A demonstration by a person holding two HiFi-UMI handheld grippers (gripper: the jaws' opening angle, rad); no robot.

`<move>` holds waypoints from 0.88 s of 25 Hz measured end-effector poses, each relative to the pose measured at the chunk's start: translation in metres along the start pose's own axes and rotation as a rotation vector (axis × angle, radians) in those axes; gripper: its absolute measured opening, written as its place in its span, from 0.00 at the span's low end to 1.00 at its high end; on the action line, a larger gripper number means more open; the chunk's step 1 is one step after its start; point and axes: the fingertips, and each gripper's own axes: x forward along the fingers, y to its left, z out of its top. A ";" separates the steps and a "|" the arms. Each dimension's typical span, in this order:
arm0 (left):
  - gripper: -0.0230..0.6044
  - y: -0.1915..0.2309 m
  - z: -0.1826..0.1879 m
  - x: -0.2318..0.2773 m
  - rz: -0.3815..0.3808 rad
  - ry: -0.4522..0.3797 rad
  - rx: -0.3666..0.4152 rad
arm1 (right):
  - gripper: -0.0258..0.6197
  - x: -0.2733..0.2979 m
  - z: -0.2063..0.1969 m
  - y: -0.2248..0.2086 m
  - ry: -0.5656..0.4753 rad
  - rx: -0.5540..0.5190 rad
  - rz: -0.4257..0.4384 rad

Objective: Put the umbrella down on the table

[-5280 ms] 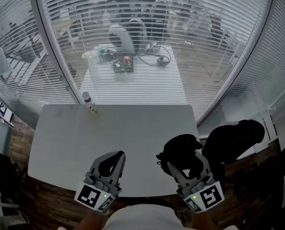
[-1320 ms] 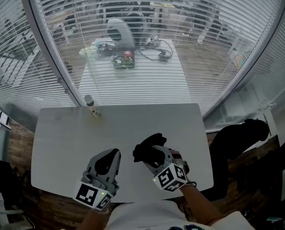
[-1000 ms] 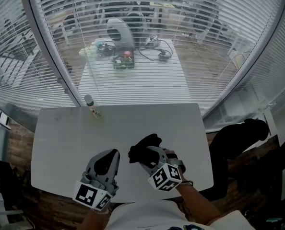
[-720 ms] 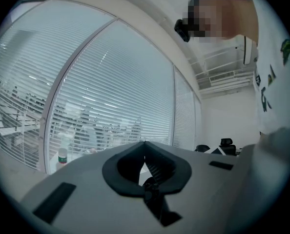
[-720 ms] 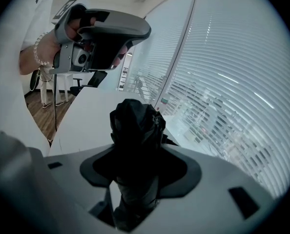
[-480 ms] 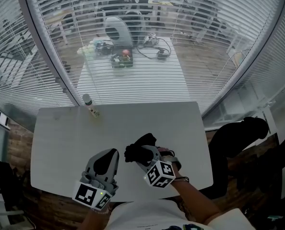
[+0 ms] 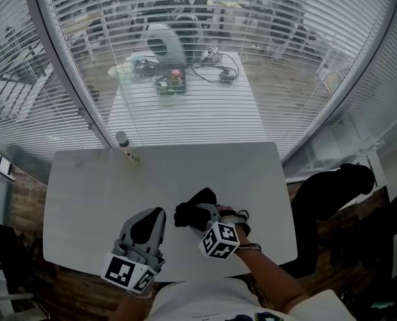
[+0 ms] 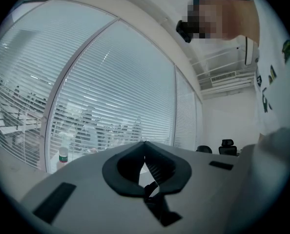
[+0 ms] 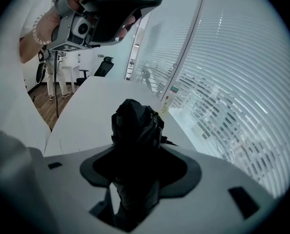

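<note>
The right gripper view alone shows the right hand-held gripper [image 9: 135,152] clamping the umbrella [image 9: 134,121], now shifted nearer the closed left hand-held gripper [image 8: 145,145].

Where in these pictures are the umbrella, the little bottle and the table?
umbrella [image 7: 190,209]: head view, on its bunched black fabric.
bottle [image 7: 126,148]: head view, on the middle of its body.
table [image 7: 85,199]: head view, on the bare white top, left part.

the white bench [image 7: 78,206] has rounded corners and a plain matte top. a small bottle [image 7: 126,149] stands upright on it at about eleven o'clock, close to the far edge and just beside the window blinds [image 7: 205,112].
</note>
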 end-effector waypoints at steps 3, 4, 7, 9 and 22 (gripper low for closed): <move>0.06 0.001 0.000 0.000 0.002 -0.001 -0.002 | 0.40 0.005 -0.005 0.002 0.016 -0.006 0.014; 0.06 0.000 0.000 0.000 0.003 -0.002 -0.003 | 0.40 0.006 -0.006 0.003 0.020 -0.007 0.018; 0.06 0.000 0.001 -0.001 0.006 -0.001 -0.002 | 0.40 0.009 -0.008 0.005 0.030 -0.013 0.031; 0.06 0.001 0.001 0.000 0.006 0.000 -0.003 | 0.40 0.013 -0.010 0.007 0.038 -0.018 0.041; 0.06 0.003 -0.002 -0.002 0.006 0.018 -0.009 | 0.40 0.034 -0.022 0.021 0.089 -0.038 0.101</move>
